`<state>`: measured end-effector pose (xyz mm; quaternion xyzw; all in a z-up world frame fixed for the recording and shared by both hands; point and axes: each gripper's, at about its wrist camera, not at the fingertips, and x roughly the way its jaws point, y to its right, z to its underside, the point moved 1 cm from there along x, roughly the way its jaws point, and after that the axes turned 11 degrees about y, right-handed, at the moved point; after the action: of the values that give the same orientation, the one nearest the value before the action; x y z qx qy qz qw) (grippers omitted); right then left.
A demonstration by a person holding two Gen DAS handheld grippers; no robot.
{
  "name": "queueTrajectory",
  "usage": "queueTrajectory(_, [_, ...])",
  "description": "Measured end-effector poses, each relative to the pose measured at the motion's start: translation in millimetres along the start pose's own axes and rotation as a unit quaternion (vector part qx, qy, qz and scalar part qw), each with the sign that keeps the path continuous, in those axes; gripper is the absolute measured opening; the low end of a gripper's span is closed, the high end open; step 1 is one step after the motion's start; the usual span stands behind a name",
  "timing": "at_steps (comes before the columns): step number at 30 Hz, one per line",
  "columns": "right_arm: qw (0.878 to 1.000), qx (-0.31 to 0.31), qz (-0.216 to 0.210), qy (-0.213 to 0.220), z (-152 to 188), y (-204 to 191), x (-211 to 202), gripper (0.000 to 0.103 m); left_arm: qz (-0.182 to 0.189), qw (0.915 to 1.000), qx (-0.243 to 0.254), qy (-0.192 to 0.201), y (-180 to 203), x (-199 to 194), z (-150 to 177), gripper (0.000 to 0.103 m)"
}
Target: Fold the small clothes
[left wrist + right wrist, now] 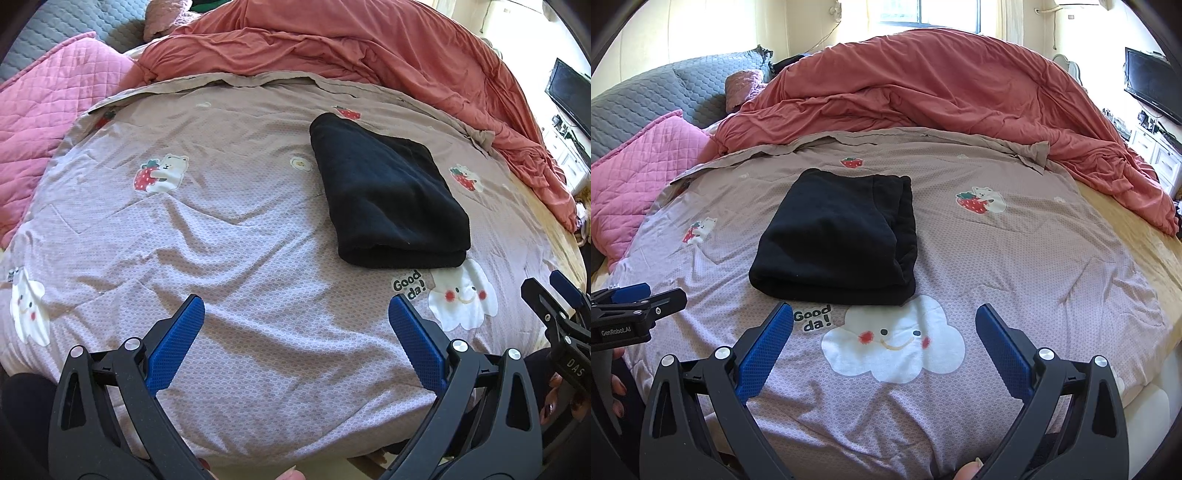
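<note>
A black garment (388, 192) lies folded into a thick rectangle on the lilac printed sheet (229, 229); it also shows in the right wrist view (838, 236). My left gripper (295, 306) is open and empty, held above the sheet, near and left of the garment. My right gripper (884, 314) is open and empty, just in front of the garment's near fold, over the white cloud print (894, 343). The right gripper shows at the right edge of the left wrist view (561, 317); the left one shows at the left edge of the right wrist view (631, 310).
A bunched coral duvet (942, 85) lies along the back and right of the bed. A pink quilted pillow (639, 173) and a grey one (665, 88) lie at the left. A TV (1152, 85) on white drawers stands at the far right.
</note>
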<state>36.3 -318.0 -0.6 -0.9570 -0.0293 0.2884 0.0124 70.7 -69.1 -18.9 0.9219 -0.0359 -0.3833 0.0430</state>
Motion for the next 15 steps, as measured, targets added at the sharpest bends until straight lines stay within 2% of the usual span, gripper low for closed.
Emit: queueTrajectory(15, [1.000, 0.000, -0.001, 0.000, 0.1, 1.7, 0.1, 0.098, -0.003, 1.0000, 0.002, 0.000, 0.6, 0.0, -0.6, 0.094])
